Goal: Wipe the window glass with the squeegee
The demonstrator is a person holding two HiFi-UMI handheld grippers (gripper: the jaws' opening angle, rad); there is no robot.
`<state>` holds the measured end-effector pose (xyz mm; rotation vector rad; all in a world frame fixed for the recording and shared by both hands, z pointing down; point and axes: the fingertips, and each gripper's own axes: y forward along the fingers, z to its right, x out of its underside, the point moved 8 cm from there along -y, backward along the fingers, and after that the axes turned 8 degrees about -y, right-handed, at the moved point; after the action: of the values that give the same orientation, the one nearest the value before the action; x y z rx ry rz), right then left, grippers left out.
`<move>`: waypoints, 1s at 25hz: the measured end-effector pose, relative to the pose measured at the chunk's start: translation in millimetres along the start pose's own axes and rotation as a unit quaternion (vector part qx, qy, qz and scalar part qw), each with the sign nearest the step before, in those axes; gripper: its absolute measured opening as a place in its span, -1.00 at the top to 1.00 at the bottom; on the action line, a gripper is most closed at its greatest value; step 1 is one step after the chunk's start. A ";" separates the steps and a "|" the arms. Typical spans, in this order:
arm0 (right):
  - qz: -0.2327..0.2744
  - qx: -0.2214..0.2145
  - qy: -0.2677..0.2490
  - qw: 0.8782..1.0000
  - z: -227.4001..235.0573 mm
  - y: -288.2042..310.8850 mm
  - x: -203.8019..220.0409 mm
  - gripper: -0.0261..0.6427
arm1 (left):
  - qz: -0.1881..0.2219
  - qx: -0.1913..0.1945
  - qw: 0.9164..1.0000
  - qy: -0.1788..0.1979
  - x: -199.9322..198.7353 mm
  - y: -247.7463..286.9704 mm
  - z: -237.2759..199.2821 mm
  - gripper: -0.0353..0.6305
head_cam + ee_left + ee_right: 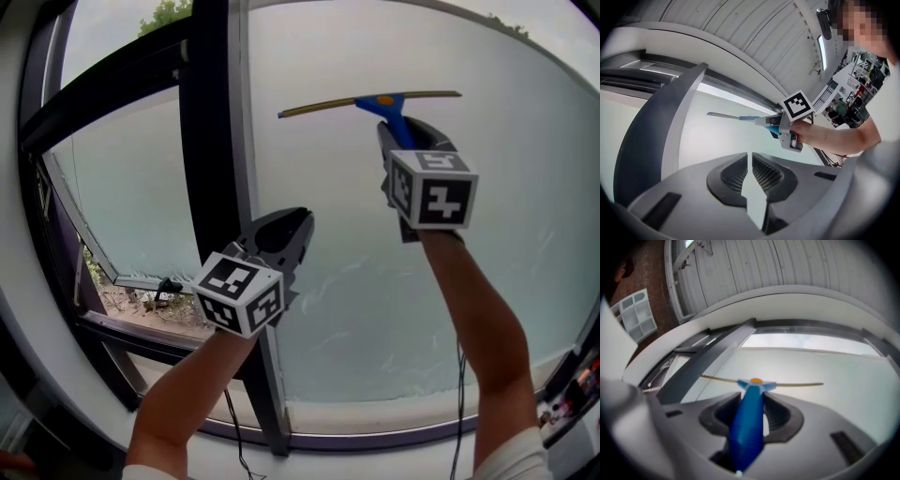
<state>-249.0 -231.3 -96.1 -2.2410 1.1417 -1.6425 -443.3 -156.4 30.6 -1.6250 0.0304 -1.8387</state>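
A squeegee [380, 102] with a blue handle and a long thin blade lies flat against the frosted window glass [394, 281], high on the right pane. My right gripper [405, 141] is shut on its handle [749, 423], just below the blade [787, 385]. My left gripper [291, 234] hangs lower, in front of the dark window post [211, 122], jaws nearly together with nothing between them. From the left gripper view the squeegee [740, 117] and the right gripper [790, 126] show against the pane.
Left of the post a tilted-open window sash [103, 187] shows plants and ground outside. A white sill [394, 417] runs along the bottom, with cables hanging below. Cluttered shelving [577, 384] stands at the right edge.
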 end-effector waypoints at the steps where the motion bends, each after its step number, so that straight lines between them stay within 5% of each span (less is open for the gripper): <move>1: 0.001 0.000 -0.002 1.000 0.2 7.2 -6.5 0.45 | 0.002 -0.001 1.000 0.001 -5.1 3.3 -2.5 0.74; 25: 0.003 0.060 -0.007 0.998 -18.1 137.2 -104.1 0.45 | 0.006 -0.025 0.999 0.020 -55.5 34.9 -50.2 0.74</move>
<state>-344.0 -255.5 -238.9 -2.1689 1.0172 -1.6449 -472.1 -176.4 -44.2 -1.6186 0.1045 -1.8753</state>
